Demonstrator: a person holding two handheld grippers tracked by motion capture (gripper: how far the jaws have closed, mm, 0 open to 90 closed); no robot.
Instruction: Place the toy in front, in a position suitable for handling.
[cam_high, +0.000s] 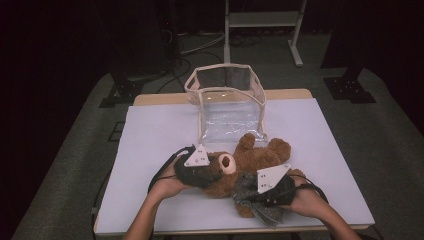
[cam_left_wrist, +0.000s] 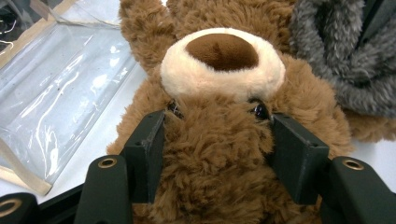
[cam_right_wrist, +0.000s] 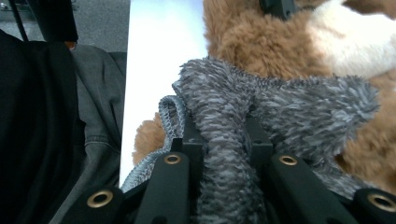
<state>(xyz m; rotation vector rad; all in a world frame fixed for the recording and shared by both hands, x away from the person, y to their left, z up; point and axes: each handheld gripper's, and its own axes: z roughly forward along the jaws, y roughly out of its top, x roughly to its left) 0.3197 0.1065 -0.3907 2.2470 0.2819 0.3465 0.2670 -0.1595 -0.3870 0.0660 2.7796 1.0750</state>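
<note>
The shaggy brown plush teddy bear (cam_high: 250, 162) lies on its back at the white worktop's (cam_high: 150, 135) six o'clock edge, just in front of the clear plastic tote bag (cam_high: 227, 102). The left tongs (cam_left_wrist: 217, 140) clamp its soft head, apparently steadying it, while the right tongs (cam_right_wrist: 224, 140) pinch the fuzzy grey knitted scarf (cam_right_wrist: 280, 102) bunched around its neck.

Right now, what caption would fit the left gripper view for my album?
Left gripper clamps the brown teddy bear's head, with a grey fuzzy scarf and clear plastic bag alongside.
</note>
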